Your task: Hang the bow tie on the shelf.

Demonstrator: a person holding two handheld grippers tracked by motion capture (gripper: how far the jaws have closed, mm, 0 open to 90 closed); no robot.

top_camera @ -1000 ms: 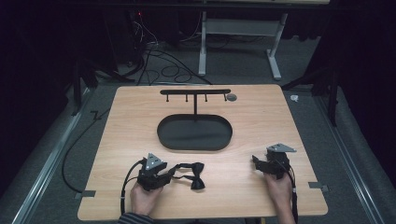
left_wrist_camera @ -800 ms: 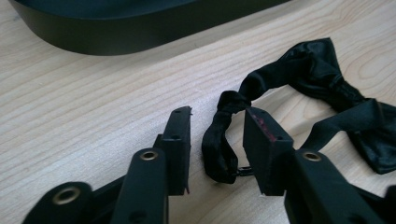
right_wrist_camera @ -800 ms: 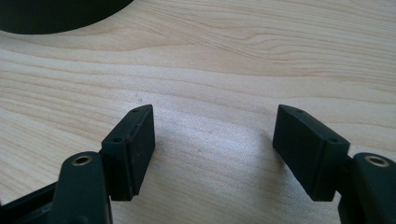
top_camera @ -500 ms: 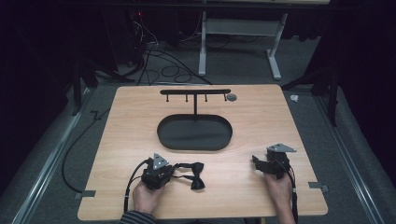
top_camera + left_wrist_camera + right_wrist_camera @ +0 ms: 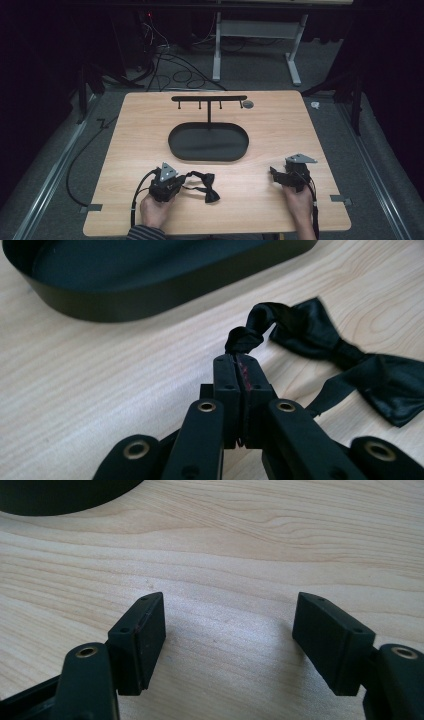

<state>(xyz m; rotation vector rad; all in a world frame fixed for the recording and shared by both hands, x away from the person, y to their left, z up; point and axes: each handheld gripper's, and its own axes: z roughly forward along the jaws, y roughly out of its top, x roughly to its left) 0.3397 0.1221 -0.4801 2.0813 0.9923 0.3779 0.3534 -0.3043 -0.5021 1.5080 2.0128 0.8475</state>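
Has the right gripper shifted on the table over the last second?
No. The right gripper sits at the same spot, right of and nearer than the oval tray, as in the earlier high views, jaws open over bare table.

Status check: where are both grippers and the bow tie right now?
Left gripper jaws just closed on bow tie strap. Right gripper open, idle over bare table. Stand beyond, nothing blocking.

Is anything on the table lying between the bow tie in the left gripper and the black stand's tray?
Nothing visible. The left gripper has just closed on the bow tie's strap, and bare table separates the bow tie from the tray.
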